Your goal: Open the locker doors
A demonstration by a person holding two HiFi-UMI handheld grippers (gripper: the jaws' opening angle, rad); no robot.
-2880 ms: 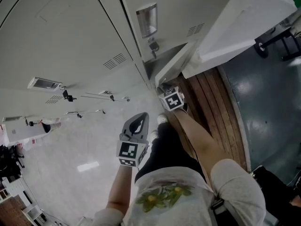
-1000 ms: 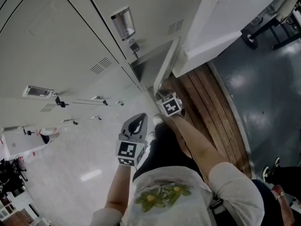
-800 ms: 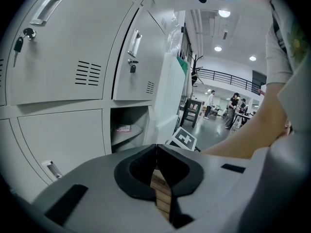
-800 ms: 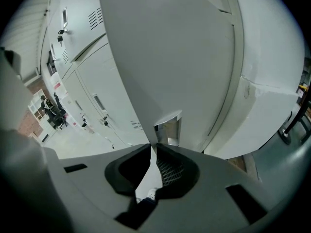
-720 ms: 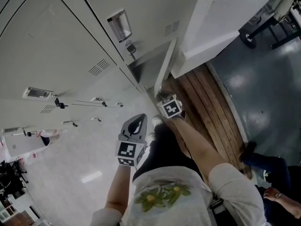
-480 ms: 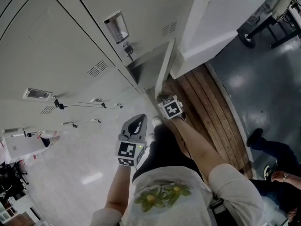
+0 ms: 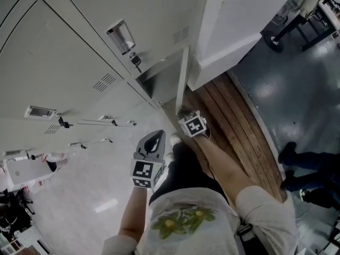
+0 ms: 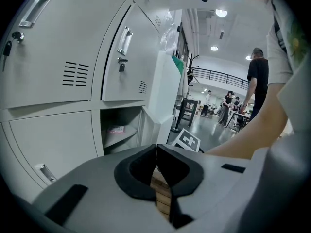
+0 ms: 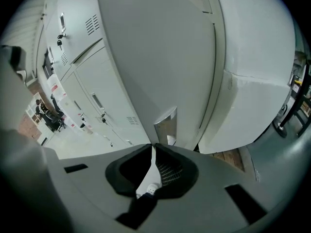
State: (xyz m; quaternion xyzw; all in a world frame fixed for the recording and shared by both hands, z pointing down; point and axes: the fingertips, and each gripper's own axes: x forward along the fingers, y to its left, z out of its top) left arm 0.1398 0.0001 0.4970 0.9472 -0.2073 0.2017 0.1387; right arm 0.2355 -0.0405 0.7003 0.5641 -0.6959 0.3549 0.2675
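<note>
Jaws of right gripper (image 9: 154,147) just closing, clamped on locker door (image 9: 155,57) edge; left gripper (image 8: 156,147) together, empty.

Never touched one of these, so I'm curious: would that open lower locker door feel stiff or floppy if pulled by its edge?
Probably stiff: the locker door looks like a flat metal panel. It stands swung out, so it should swing rather than lift. Its smooth face may be slippery; the metal handle likely grips better.

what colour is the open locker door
Pale grey, plain, no pattern. The right gripper view shows the door best.
</note>
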